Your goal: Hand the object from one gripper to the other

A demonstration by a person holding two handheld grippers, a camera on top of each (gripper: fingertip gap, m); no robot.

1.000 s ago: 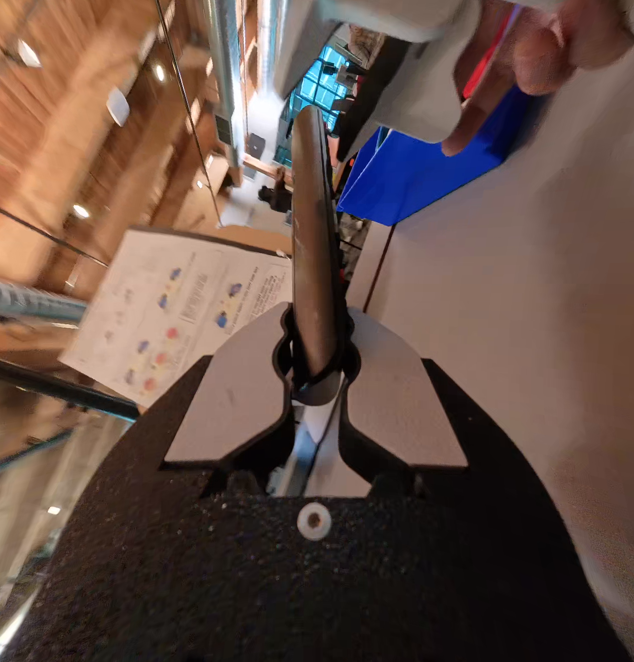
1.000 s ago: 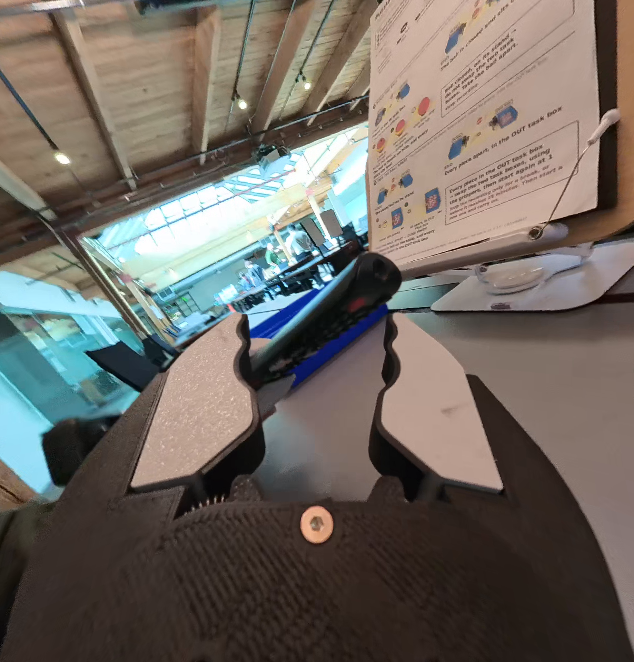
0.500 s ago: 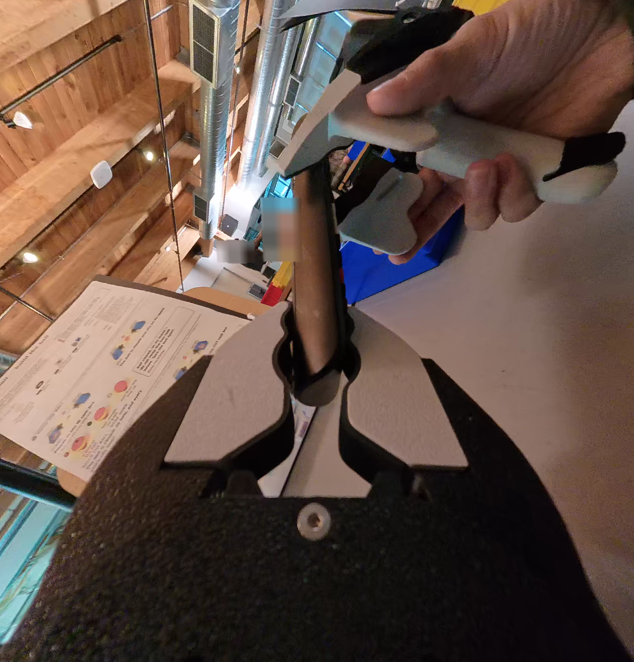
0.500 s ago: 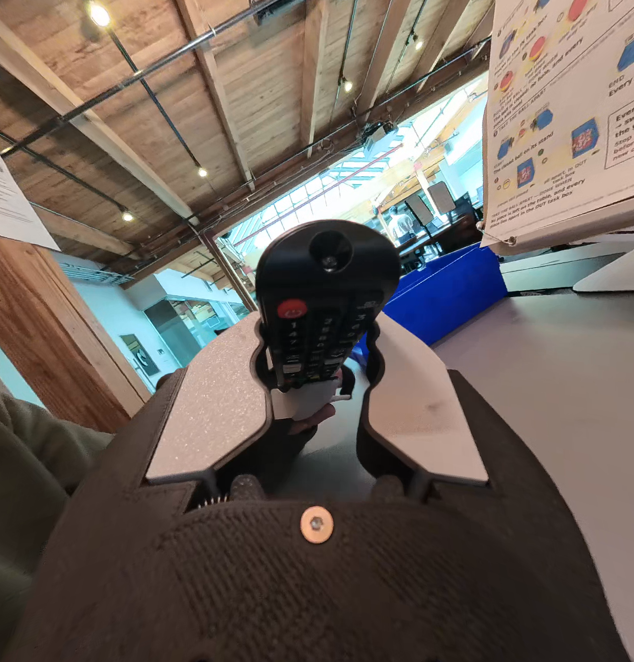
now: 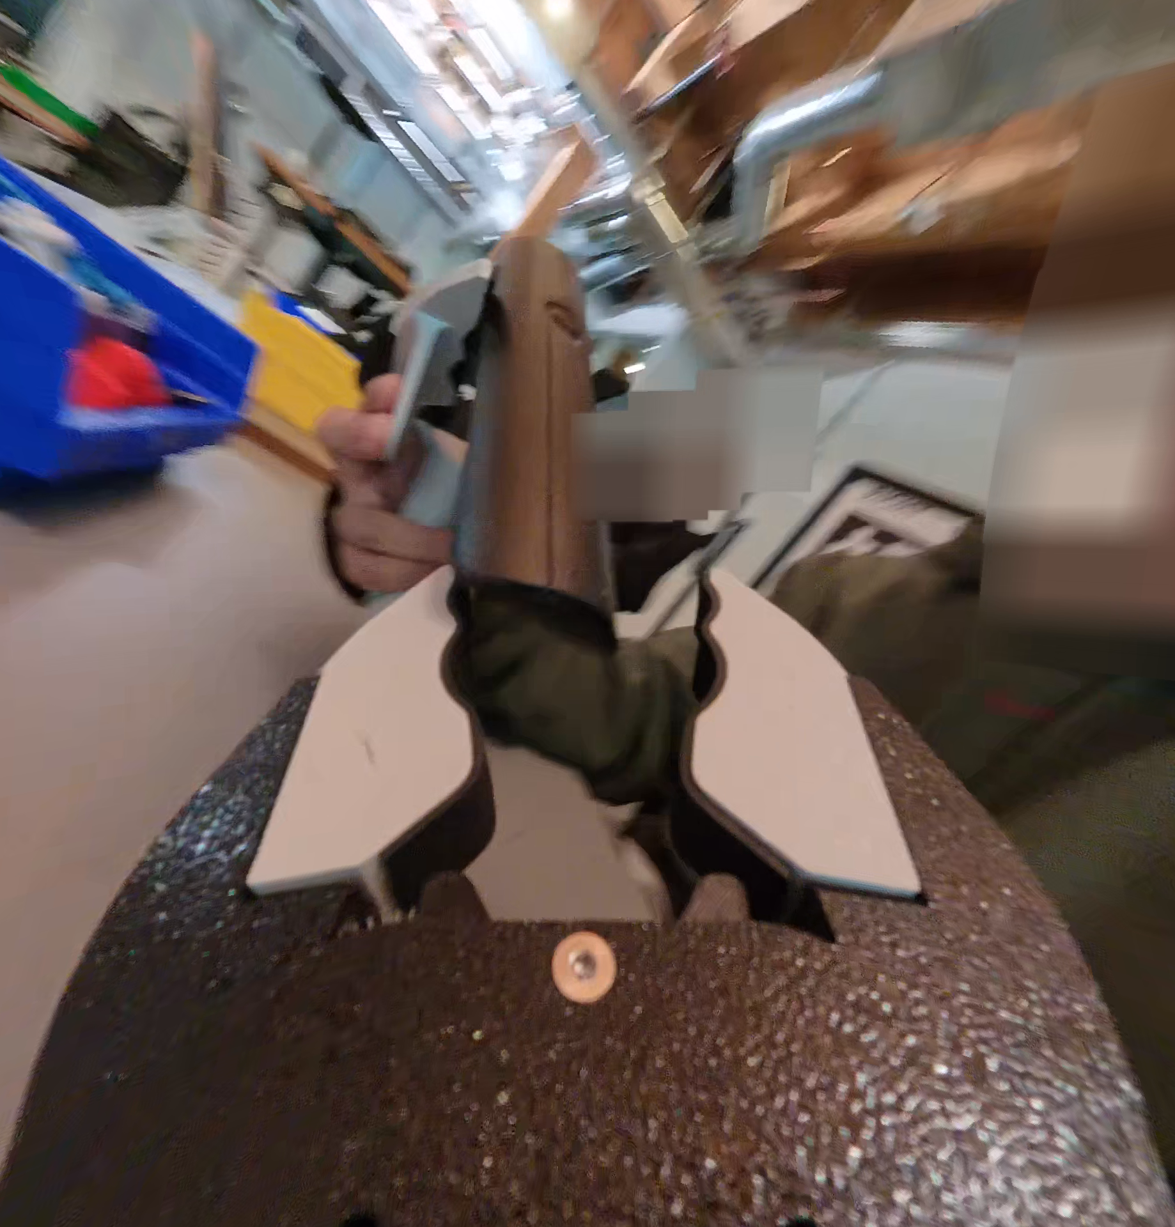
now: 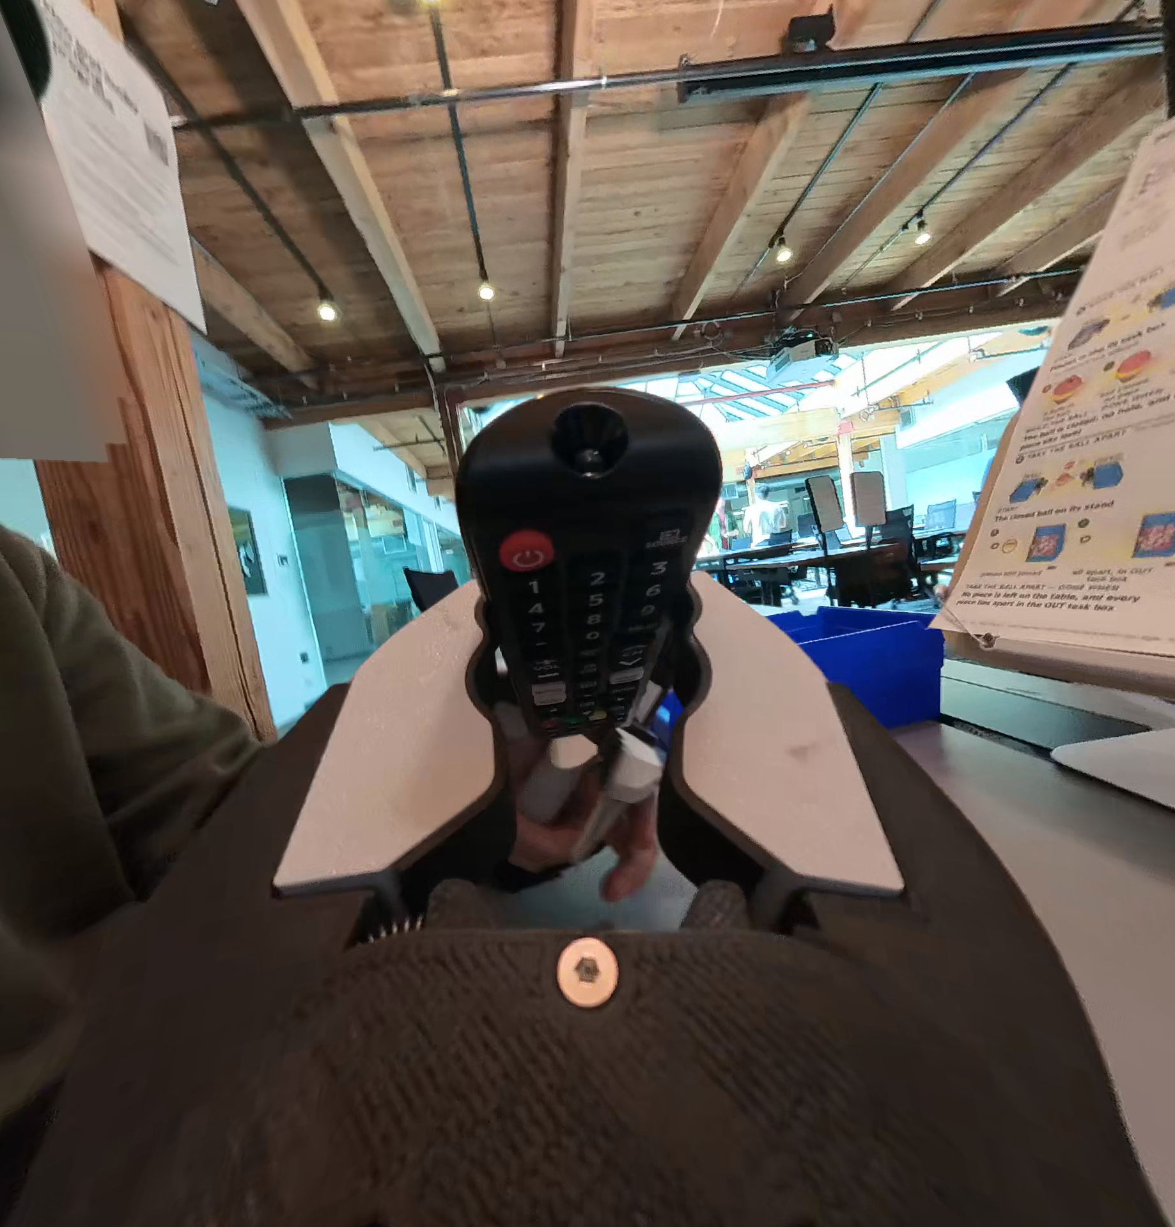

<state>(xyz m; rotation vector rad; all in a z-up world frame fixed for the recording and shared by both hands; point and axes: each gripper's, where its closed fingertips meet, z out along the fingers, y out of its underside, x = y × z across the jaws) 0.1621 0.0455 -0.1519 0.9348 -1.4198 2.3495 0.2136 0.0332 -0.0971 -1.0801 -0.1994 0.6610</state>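
Black plastic, hard and smooth: the remote control [image 6: 588, 571] looks light and stiff, so it will not bend in a grip, but its glossy shell could slip between flat pads. My judgement is that the narrow side edges, below the number keys, are the safest place to hold it, since pressure there misses the buttons.

Just one remote is in view, standing upright. The right gripper [image 6: 588, 654] is clamped on it, both fingers pressing its side edges about midway down its length, with the red power button above the grip.

Seen from the left wrist camera, the remote [image 5: 528, 425] shows its plain back. The left gripper [image 5: 581, 641] is spread wide just below the remote's lower end, its fingers apart and gripping nothing; whether one pad brushes that end I cannot tell.

Two grippers, two hands: one hand [image 5: 372, 504] beside the remote, another hand [image 6: 581, 826] beneath it. One blue bin [image 6: 857, 654] sits behind the remote.
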